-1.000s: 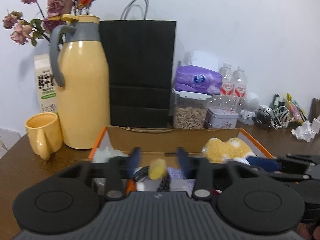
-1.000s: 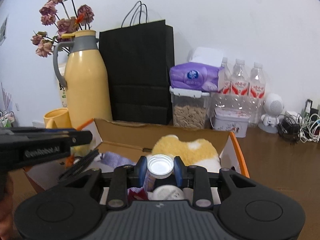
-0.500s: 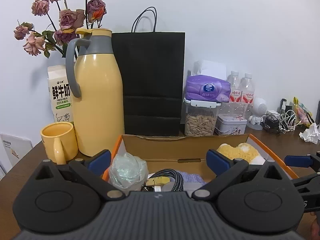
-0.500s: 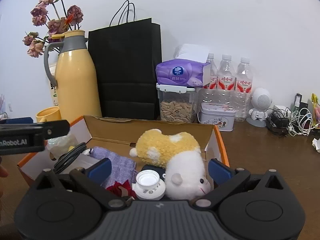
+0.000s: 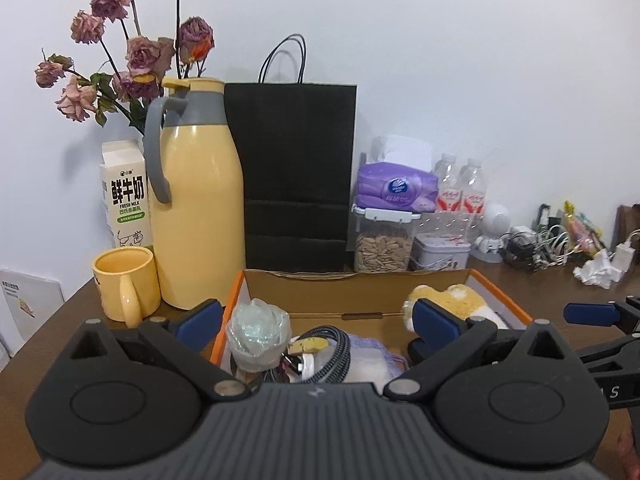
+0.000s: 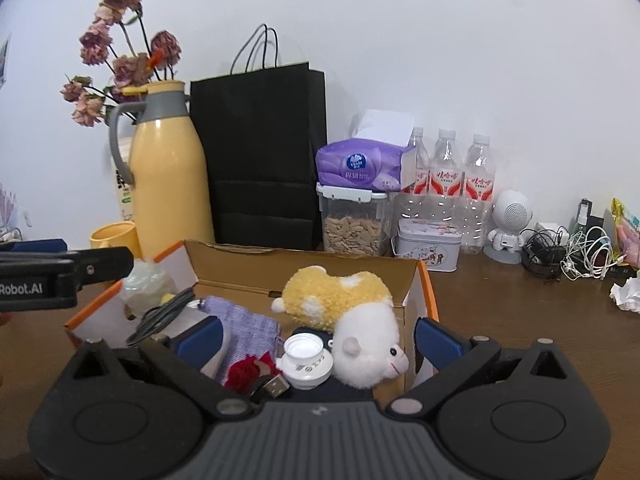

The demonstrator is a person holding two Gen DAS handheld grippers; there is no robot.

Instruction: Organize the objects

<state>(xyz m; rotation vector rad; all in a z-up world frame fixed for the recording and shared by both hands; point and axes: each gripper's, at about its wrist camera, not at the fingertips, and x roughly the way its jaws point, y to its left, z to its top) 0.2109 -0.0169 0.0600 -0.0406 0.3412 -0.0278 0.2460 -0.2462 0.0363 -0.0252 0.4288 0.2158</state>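
Note:
An open cardboard box (image 6: 304,264) with orange edges (image 5: 352,288) sits on the brown table. It holds a yellow-and-white plush toy (image 6: 352,312), a white capped bottle (image 6: 306,360), a purple cloth (image 6: 248,328), a black braided cable (image 5: 332,356), a clear plastic bag (image 5: 258,332), a small yellow piece (image 5: 306,346) and a red item (image 6: 244,372). My left gripper (image 5: 318,322) is open and empty above the box's near left part. My right gripper (image 6: 316,336) is open and empty above the box's near right part.
Behind the box stand a yellow thermos (image 5: 198,200), a yellow mug (image 5: 124,280), a milk carton (image 5: 126,196), dried roses (image 5: 132,52), a black paper bag (image 5: 298,176), a seed jar with tissues (image 6: 354,216), a tin (image 6: 426,244), water bottles (image 6: 460,184) and cables (image 6: 568,252).
Both grippers have opened and drawn back and up. The left let go of the small yellow piece, the right let go of the white capped bottle; both now lie in the box.

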